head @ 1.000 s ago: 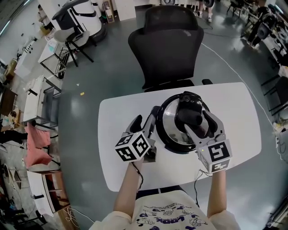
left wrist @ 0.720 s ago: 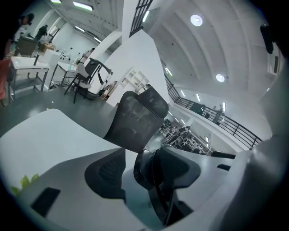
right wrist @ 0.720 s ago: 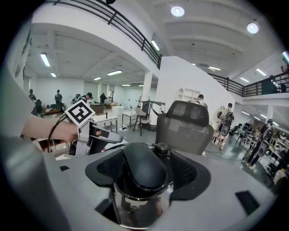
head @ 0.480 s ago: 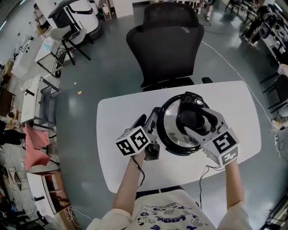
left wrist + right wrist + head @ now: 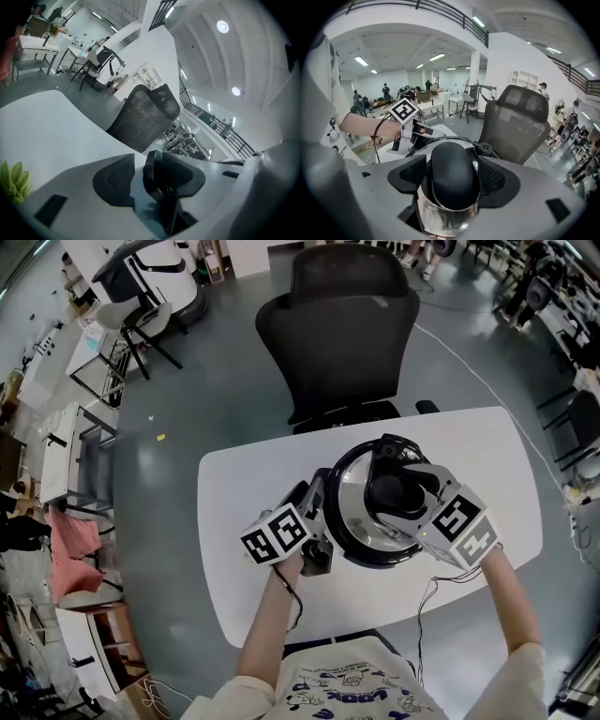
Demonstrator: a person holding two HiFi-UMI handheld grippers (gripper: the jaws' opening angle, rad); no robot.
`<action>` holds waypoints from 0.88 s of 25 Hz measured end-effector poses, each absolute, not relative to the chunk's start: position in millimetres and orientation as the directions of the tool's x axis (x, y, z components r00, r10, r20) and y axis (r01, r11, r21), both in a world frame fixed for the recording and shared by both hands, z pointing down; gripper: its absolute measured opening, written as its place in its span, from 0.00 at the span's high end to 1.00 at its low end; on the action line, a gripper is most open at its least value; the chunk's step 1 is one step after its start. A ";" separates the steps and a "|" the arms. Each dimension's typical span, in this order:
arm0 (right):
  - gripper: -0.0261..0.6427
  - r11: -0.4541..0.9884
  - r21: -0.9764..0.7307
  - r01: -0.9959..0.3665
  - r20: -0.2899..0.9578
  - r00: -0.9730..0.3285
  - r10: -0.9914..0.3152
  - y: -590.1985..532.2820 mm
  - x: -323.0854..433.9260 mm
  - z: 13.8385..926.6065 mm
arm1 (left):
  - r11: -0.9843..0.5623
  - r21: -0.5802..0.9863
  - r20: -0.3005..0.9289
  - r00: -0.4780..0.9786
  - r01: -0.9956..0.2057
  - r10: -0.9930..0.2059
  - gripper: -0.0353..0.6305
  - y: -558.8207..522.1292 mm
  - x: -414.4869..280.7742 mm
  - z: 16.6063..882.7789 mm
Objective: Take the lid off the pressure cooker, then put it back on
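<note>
The black pressure cooker (image 5: pixel 373 560) is placed mid-scene. Its shiny lid (image 5: pixel 353 507), topped by a black knob (image 5: pixel 394 493), is seated on it.

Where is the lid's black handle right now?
Head view, right of centre: the black handle tops the pressure cooker lid on the white table, between the right gripper's jaws, which have just been opening.

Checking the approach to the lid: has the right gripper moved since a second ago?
Yes: the right gripper swung rightward around the pressure cooker; its jaws have just been opening, astride the lid handle.
</note>
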State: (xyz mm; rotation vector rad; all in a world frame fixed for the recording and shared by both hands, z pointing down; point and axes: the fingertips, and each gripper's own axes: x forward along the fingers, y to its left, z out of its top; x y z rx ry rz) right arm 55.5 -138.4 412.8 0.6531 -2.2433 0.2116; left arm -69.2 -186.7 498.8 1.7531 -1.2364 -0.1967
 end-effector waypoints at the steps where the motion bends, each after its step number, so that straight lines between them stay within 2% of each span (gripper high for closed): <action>1: 0.43 0.863 0.055 -0.503 0.744 -0.555 -0.371 -138.3 55.9 415.7 | -0.040 0.763 0.363 0.478 -0.646 -0.800 0.67 -187.0 -68.9 499.1; 10: 0.42 0.906 0.031 -0.421 0.847 -0.470 -0.248 -140.8 59.0 428.0 | -0.061 0.763 0.353 0.494 -0.643 -0.794 0.74 -187.8 -64.3 494.7; 22: 0.50 0.923 -0.056 -0.382 0.910 -0.400 -0.111 -133.9 57.3 435.2 | -0.063 0.765 0.360 0.507 -0.641 -0.783 0.75 -187.4 -61.8 496.5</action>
